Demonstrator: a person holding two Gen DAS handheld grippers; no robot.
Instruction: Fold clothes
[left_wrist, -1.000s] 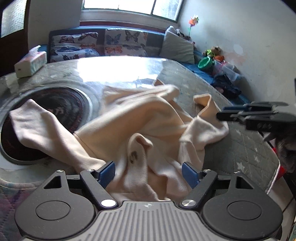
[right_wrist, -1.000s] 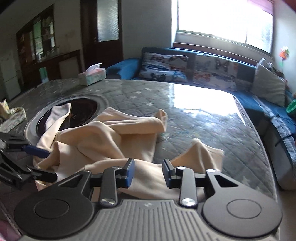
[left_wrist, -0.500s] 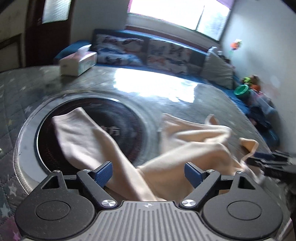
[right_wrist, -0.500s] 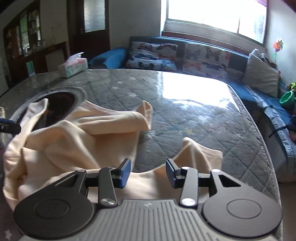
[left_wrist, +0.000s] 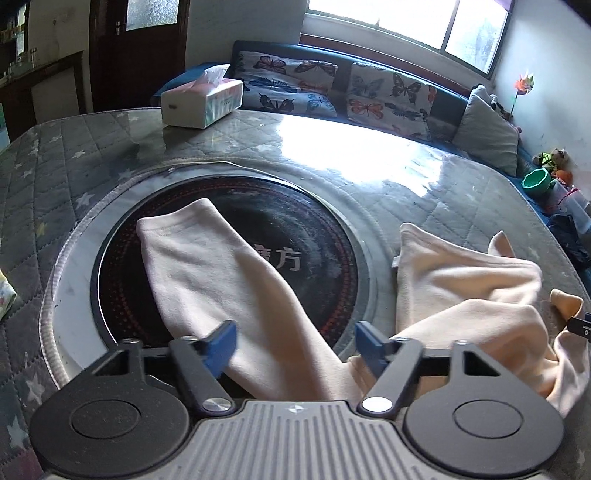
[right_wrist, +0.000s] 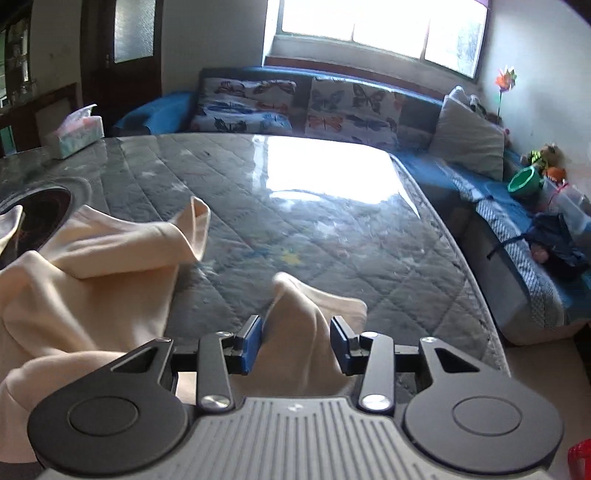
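A crumpled cream-coloured fleece garment lies on the grey quilted, star-patterned table top under clear glass, and one long sleeve stretches flat across the round black glass cooktop with white characters set into the table. The left gripper hangs over the near rim of that cooktop, its blue-padded jaws closing — the sleeve runs between them, yet a gap shows on either side of the cloth and the pads do not press it. The rest of the garment is heaped to the right of the cooktop, with a folded corner standing up. In the right wrist view, the right gripper sits low at the near edge of the table, its jaws also closing around a raised peak of the cream cloth; the left pad looks just at the fabric, while the right pad stands slightly apart, so no firm grip shows. A white tissue box with pastel stripes rests at the far left of the table. Behind the table runs a dark blue sofa carrying butterfly-print cushions and a plain grey pillow, below a bright window — a green plastic bowl sits at the sofa's right end.
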